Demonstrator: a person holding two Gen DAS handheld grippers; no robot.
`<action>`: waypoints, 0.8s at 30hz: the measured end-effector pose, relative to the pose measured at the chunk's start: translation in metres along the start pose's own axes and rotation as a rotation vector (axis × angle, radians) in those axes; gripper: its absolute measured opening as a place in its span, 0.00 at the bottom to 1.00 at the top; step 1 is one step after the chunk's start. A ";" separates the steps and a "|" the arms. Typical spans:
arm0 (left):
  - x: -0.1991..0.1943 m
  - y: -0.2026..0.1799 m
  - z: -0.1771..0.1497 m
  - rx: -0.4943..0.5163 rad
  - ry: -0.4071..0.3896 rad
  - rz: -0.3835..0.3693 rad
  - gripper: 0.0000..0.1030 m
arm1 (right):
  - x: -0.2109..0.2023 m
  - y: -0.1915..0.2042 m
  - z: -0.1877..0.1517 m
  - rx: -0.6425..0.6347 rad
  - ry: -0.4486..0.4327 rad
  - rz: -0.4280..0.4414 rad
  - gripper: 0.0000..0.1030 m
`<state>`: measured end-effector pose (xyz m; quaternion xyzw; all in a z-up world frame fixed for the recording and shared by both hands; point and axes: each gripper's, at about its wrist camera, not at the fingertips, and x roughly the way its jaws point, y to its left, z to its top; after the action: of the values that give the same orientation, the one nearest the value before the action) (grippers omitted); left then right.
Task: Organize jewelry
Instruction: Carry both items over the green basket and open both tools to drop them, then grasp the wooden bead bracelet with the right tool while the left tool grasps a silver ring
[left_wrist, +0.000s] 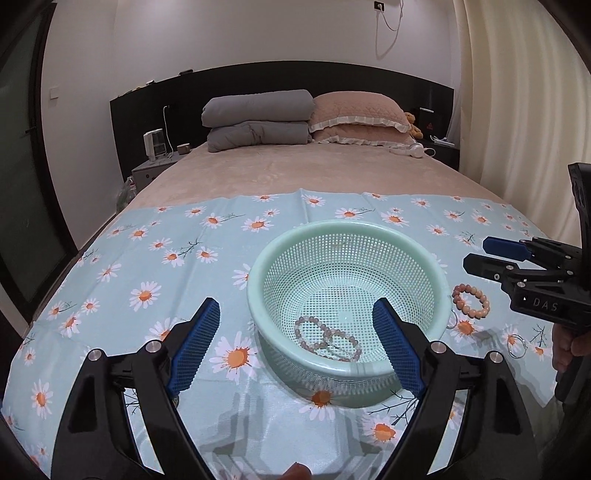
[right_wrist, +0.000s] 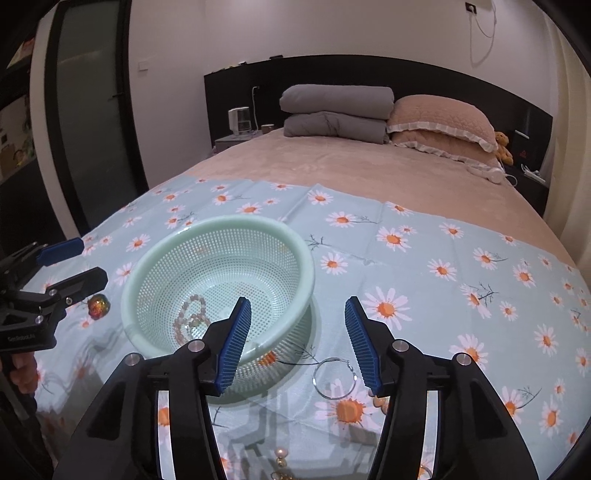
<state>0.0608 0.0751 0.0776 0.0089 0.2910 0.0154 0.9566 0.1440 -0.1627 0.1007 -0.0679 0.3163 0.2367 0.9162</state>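
- Blue ribbed pads on both tools: left gripper (left_wrist: 295, 341) spread wide, straddling the near rim of the mint mesh basket (left_wrist: 258, 295), pinching nothing.
- Right gripper (right_wrist: 297, 341) also released, jaws apart, nothing between the pads; thin wire hoop earring (right_wrist: 334, 378) lies on the daisy cloth (right_wrist: 443, 295) just ahead of it.
- Pale bead bracelets (left_wrist: 327, 339) already in the basket bottom.
- Peach bead bracelet (left_wrist: 471, 301) still out, just beside the basket's right wall.
- Iridescent trinket (right_wrist: 99, 305) near the basket's left side.
- Hoop: light, springy, lies flat, probably slips; pinch across the wire.
- Bracelet likely elastic, rolls; grab one bead section.
- Pillows (left_wrist: 360, 114) far back.
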 end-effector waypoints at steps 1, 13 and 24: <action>0.000 -0.002 -0.001 0.007 0.001 -0.003 0.81 | -0.002 -0.002 -0.001 0.000 0.001 -0.005 0.53; -0.002 -0.048 -0.030 0.102 -0.001 -0.053 0.85 | -0.015 -0.036 -0.022 0.028 0.030 -0.084 0.65; -0.009 -0.116 -0.072 0.230 0.026 -0.204 0.85 | -0.008 -0.062 -0.054 0.069 0.076 -0.118 0.66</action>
<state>0.0159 -0.0401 0.0202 0.0886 0.3025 -0.1149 0.9420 0.1386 -0.2345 0.0613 -0.0639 0.3542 0.1686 0.9176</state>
